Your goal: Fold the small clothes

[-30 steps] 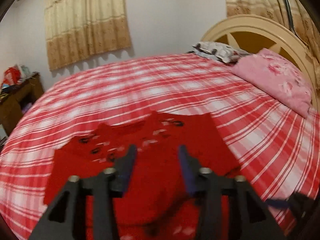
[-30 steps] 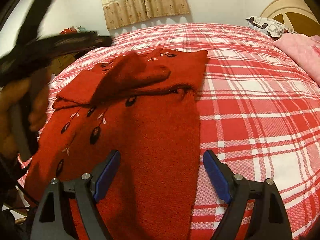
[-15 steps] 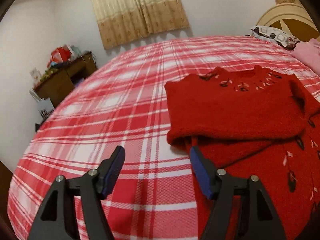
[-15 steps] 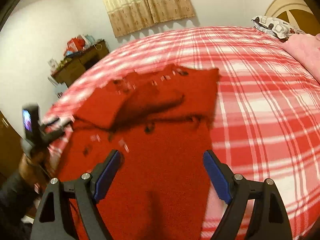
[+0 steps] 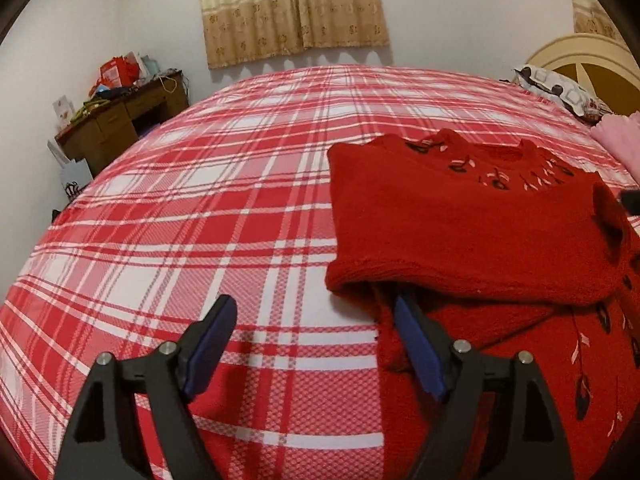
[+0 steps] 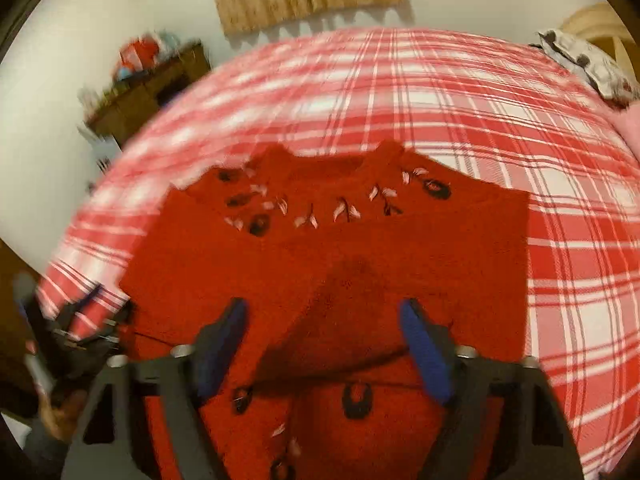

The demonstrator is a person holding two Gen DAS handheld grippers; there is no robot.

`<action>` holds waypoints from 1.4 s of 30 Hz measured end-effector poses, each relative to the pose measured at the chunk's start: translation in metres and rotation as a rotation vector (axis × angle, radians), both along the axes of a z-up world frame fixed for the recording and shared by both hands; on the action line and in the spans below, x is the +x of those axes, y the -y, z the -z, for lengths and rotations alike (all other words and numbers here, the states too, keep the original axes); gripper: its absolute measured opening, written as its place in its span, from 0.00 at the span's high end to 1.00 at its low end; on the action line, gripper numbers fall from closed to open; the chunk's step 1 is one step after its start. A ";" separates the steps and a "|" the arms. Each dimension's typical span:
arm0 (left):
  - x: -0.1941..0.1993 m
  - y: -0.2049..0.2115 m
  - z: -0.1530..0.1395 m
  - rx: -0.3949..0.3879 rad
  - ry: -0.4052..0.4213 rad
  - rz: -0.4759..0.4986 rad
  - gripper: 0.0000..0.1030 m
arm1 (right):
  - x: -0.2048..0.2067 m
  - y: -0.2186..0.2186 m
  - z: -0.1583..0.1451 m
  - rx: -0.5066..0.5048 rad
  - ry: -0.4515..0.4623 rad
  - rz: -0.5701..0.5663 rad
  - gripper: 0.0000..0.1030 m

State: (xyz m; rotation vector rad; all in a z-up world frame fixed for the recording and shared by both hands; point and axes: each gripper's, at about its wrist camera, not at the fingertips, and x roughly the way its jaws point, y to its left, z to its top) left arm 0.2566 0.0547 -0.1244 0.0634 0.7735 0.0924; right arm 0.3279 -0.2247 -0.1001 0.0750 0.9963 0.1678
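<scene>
The right claw [image 6: 322, 334] has swung round since half a second ago and now looks straight at the neck of the fuzzy red knitted sweater with little dark and pink leaf shapes [image 6: 340, 264]; the picture is blurry, so it is moving fast. The left claw [image 5: 314, 330] has come closer to the sweater's side edge.

Both claws are spread wide and hold nothing. The left claw's right finger [image 5: 416, 344] sits right at the sweater's edge, under the folded-over sleeve. The right claw hangs over the middle of the sweater, above the sleeves.

The sweater lies flat on the bed with the red and white checked sheet [image 5: 224, 216], near the person. Both sleeves look folded across the chest already. I think the bottom half has not been folded up yet, so the job is about half done.

Farther out there is a brown wooden desk with bright clutter [image 5: 120, 120], a beige curtain [image 5: 292, 8], a cream headboard [image 5: 588, 60] and a patterned pillow [image 5: 556, 88].
</scene>
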 end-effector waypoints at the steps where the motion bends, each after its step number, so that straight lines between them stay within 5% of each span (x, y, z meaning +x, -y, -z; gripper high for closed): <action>1: 0.000 0.000 0.000 -0.005 0.000 0.001 0.19 | 0.001 -0.002 0.004 -0.046 -0.001 0.005 0.64; 8: 0.002 -0.010 0.002 -0.078 -0.016 -0.002 0.15 | -0.075 0.042 -0.003 0.013 0.070 0.085 0.70; 10: 0.002 -0.011 0.003 -0.086 -0.019 0.001 0.15 | -0.094 0.052 0.004 0.024 0.044 0.096 0.48; 14: 0.002 -0.012 0.003 -0.088 -0.020 0.001 0.15 | -0.123 0.075 0.015 0.056 0.024 0.141 0.44; 19: 0.002 -0.011 0.004 -0.084 -0.024 -0.008 0.13 | -0.108 0.081 0.003 0.101 0.087 0.154 0.44; 23: 0.002 -0.014 0.005 -0.095 -0.027 -0.011 0.12 | -0.077 0.076 0.017 0.136 -0.002 0.154 0.44; 24: 0.003 -0.016 0.005 -0.102 -0.030 -0.015 0.11 | -0.074 0.074 0.022 0.131 -0.018 0.158 0.45; 28: 0.004 -0.029 0.008 -0.180 -0.046 -0.047 0.09 | -0.071 0.067 0.036 0.140 -0.040 0.127 0.88; 42: 0.004 -0.031 0.009 -0.196 -0.063 -0.065 0.05 | -0.080 0.030 -0.067 -0.076 0.312 -0.030 0.93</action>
